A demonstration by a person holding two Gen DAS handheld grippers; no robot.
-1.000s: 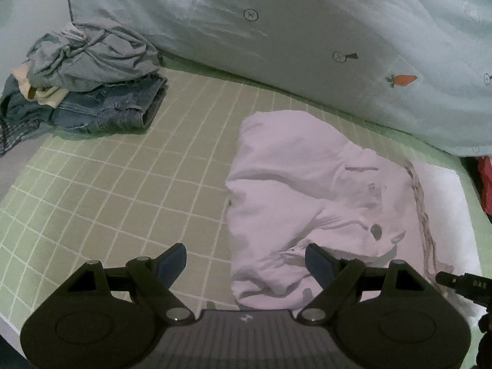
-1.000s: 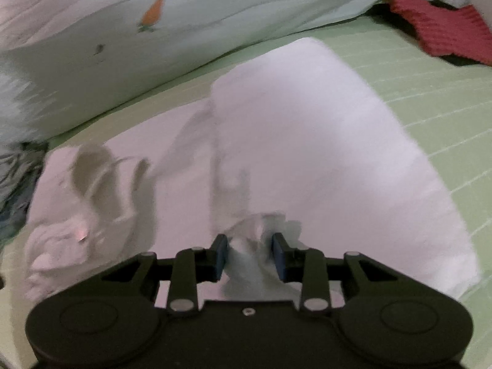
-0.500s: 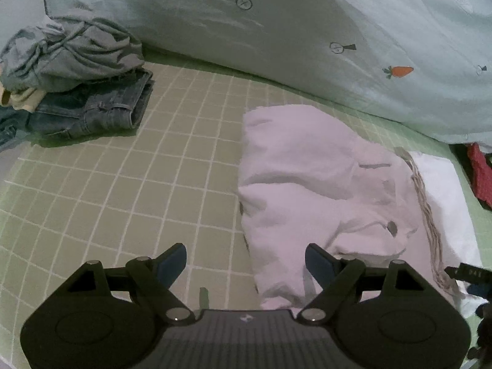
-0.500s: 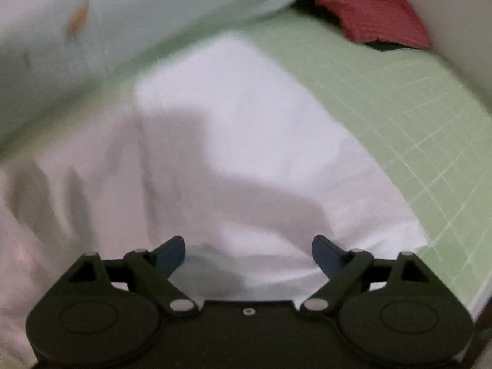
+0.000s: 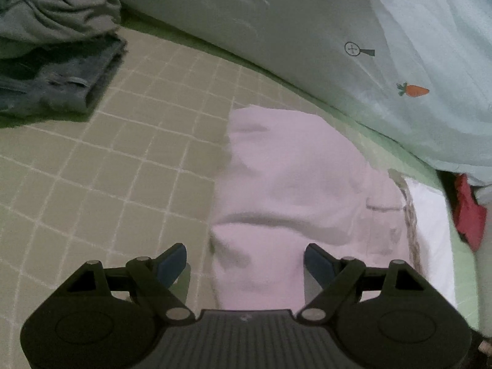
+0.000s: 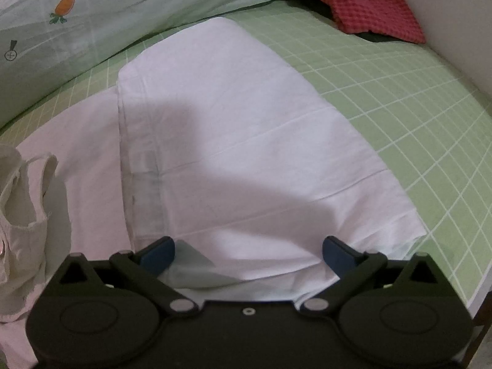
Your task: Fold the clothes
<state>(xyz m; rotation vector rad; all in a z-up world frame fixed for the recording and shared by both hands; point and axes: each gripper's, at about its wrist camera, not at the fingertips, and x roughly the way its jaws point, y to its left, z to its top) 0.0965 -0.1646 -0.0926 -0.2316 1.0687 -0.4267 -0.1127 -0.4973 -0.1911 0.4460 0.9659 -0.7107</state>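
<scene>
The white garment [image 6: 233, 141] lies spread on the bed [image 6: 399, 98], whose green sheet carries a white grid, with one flat panel folded over the rest so that a straight edge runs from the far side toward the near side. Its left part, as the left wrist view shows, is bunched into soft pinkish-white folds [image 5: 295, 190], with a braided cord along its right edge. The right gripper [image 6: 248, 253] hangs just above the near hem of the folded panel; its jaws are opening and stand wide, the cloth lying under them with neither pad pressing on it. The left gripper [image 5: 245, 261] hovers over the near left corner of the garment, its jaws apart and holding nothing, the edge of the cloth showing between them. A pale quilt [image 5: 338, 30] printed with a carrot lies along the far side of the bed. Far left sits a stack of folded clothes [image 5: 55, 61], grey on top of denim. A red knitted cloth [image 6: 372, 12] rests in the far right corner.
</scene>
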